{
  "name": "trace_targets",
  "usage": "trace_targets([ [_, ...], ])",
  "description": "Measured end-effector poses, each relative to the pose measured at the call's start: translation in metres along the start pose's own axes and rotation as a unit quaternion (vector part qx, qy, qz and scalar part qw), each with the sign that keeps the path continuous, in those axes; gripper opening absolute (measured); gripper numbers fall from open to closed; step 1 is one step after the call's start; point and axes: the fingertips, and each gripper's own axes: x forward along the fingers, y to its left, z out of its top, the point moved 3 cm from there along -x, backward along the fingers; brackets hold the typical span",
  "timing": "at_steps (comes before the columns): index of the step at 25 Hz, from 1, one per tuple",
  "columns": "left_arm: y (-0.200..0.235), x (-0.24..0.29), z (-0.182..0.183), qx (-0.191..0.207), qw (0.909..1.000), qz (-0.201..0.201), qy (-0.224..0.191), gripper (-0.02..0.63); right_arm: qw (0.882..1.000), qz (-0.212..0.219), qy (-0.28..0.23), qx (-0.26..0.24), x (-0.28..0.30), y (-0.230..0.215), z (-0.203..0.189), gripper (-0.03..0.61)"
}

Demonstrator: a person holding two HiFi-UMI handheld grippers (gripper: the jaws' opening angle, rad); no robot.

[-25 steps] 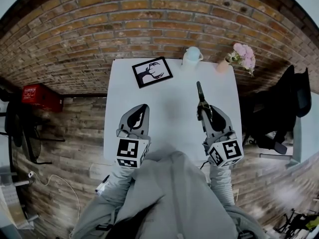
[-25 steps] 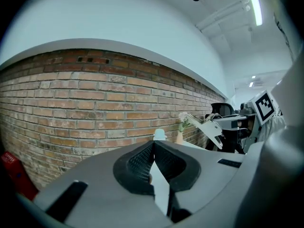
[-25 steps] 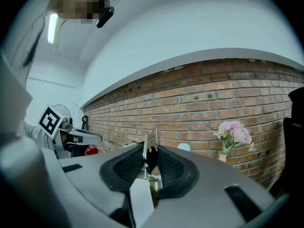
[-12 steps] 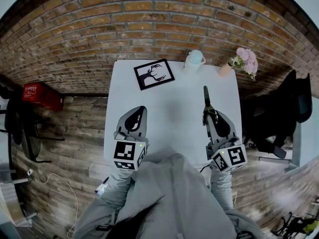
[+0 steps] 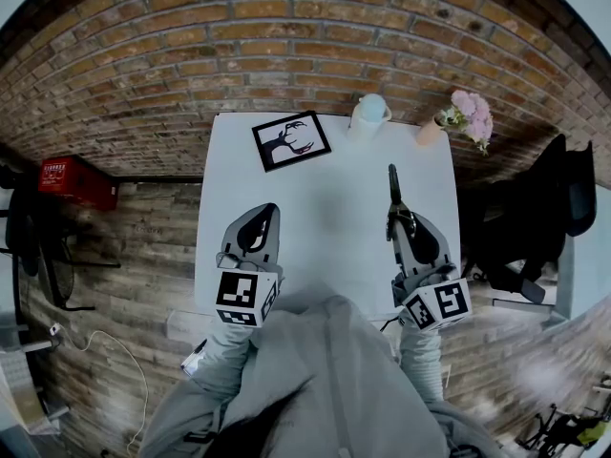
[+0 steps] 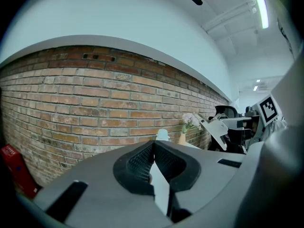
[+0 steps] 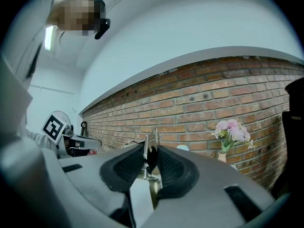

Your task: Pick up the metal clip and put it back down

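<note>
The right gripper [image 5: 400,218] has its jaws pinched on the metal clip [image 5: 392,187]. The clip's black body sits between the pads, and its wire handles stick out past the tips toward the brick wall [image 5: 286,46]. The clip is over the right half of the white table [image 5: 329,198], close to the right edge (whether it touches the top cannot be told from here). The left gripper [image 5: 266,212] hangs over the near-left part of the table with its jaws pressed together and nothing between them.

Three things stand along the far edge against the wall: a framed picture [image 5: 291,139] lying flat toward the left corner, a white mug [image 5: 368,110] near the middle, and a small vase of pink flowers [image 5: 464,113] at the right corner. All three are well apart from both grippers. The middle of the table between the grippers is bare white surface, running up to the mug.

A black chair [image 5: 535,203] stands just beyond the right edge. Wooden floor [image 5: 143,246] lies off the left edge, with a red crate [image 5: 74,184] well away.
</note>
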Motion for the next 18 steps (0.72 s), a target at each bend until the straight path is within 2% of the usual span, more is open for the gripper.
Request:
trace_targets([
  [11, -0.001, 0.003, -0.007, -0.003, 0.9999, -0.008, 0.012, 0.026, 0.998, 0.02, 0.03, -0.042, 0.013, 0.013, -0.006, 0.095],
  [18, -0.001, 0.009, -0.018, -0.008, 0.9993, -0.021, 0.031, 0.026, 0.991, 0.046, 0.075, -0.101, 0.032, 0.03, -0.019, 0.095],
])
